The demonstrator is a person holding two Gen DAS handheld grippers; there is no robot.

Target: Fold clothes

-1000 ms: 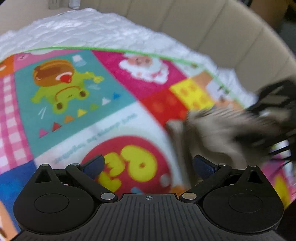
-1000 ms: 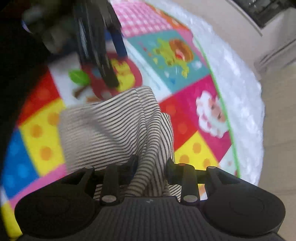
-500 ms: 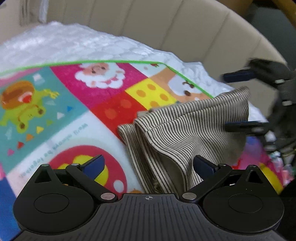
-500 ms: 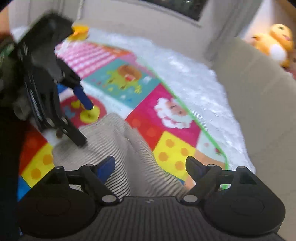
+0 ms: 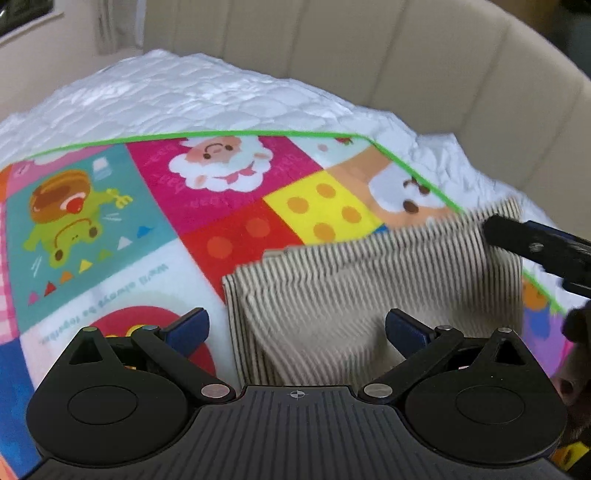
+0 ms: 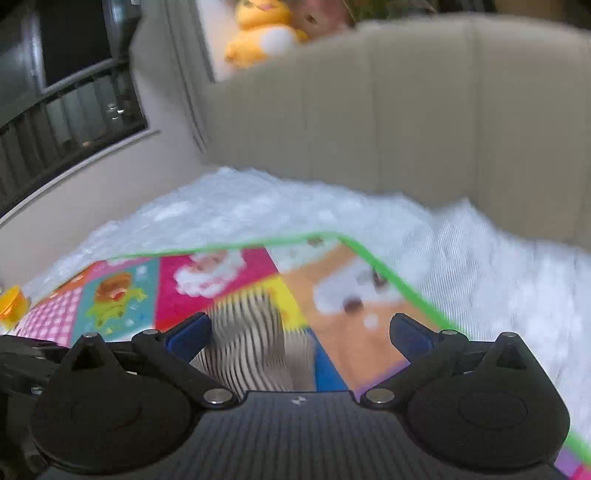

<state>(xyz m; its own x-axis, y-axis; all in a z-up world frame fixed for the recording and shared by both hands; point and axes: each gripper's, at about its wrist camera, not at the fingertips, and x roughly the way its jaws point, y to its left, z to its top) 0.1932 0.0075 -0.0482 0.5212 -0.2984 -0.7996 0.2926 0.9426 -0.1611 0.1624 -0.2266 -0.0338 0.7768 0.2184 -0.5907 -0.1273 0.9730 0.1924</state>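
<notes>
A beige, dark-striped garment (image 5: 369, 288) lies folded on the colourful play mat (image 5: 229, 221), just ahead of my left gripper (image 5: 297, 328). That gripper is open, its blue pads (image 5: 188, 326) wide apart with nothing pressed between them. A dark finger of the right gripper (image 5: 535, 247) reaches over the garment's far right corner. In the right wrist view my right gripper (image 6: 299, 334) is opening wide. The blurred striped garment (image 6: 247, 343) lies under it beside the left pad, and the pads are not pressing on it.
The mat lies on a white quilted cover (image 5: 207, 96) with a beige padded backrest (image 5: 369, 55) behind it. A yellow plush toy (image 6: 266, 29) sits above the backrest, and a small orange toy (image 6: 11, 306) is at the mat's far left. A window with railings (image 6: 66, 85) is at the left.
The right gripper let go of the striped garment, opened wide and rolled upright. The garment, bunched and lifted before, now lies flatter on the mat. Both views swung towards the backrest.
</notes>
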